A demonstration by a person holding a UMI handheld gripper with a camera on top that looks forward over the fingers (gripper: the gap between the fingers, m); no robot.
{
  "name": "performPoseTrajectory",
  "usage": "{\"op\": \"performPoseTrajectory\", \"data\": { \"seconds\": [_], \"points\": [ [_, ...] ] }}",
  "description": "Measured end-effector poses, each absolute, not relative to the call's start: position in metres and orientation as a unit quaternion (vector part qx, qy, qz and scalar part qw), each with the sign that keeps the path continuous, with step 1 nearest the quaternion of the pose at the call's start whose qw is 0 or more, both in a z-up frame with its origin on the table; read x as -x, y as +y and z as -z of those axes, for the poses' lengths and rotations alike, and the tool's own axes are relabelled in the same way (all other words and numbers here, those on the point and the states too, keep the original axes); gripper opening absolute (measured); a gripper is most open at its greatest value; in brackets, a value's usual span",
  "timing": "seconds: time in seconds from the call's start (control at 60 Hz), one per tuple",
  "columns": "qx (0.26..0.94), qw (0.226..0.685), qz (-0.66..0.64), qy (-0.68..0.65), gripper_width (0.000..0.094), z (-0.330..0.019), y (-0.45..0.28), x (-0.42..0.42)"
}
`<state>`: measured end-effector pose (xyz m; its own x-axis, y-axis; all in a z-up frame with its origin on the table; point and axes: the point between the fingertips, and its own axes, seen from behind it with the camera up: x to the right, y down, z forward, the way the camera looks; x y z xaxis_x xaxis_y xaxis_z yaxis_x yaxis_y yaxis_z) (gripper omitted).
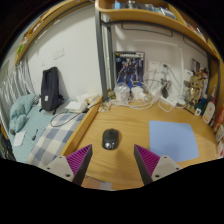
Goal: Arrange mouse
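A dark grey mouse [110, 138] lies on the wooden desk [125, 170], just ahead of my fingers and a little left of the middle between them. A light blue mouse pad [175, 140] lies on the desk to the right of the mouse. My gripper [112, 163] is open and empty. Its two magenta pads [79, 160] stand wide apart over the desk's near part. Nothing is between the fingers.
At the desk's back stand a poster [129, 70], white cables and small items [135, 97] and bottles at the far right [200, 98]. A bed with a checked cover [40, 140] and a black backpack [50, 88] lies left of the desk. A wooden bunk frame [140, 15] runs overhead.
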<state>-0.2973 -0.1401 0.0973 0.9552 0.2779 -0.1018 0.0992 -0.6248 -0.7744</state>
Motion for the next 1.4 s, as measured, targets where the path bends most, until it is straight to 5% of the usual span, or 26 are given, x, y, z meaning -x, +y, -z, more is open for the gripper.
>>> {"op": "performPoseTrajectory", "data": {
  "seconds": [0.45, 0.517, 0.533, 0.583, 0.917, 1.067, 1.183, 1.4],
  "points": [
    [0.923, 0.370, -0.060, -0.090, 0.0825, 0.003, -0.051, 0.348],
    [0.920, 0.379, -0.056, -0.081, 0.0647, 0.002, -0.038, 0.350],
    [0.920, 0.381, -0.055, -0.077, 0.0666, 0.002, -0.038, 0.349],
    [0.918, 0.387, -0.054, -0.070, 0.0488, 0.001, -0.036, 0.350],
    [0.907, 0.411, -0.047, -0.079, 0.0291, 0.001, -0.036, 0.351],
    [0.909, 0.402, -0.064, -0.094, 0.0289, -0.001, -0.037, 0.355],
    [0.899, 0.415, -0.087, -0.111, 0.0288, -0.043, -0.035, 0.365],
    [0.857, 0.502, -0.073, -0.095, 0.0290, -0.194, -0.003, 0.310]
  ]
}}
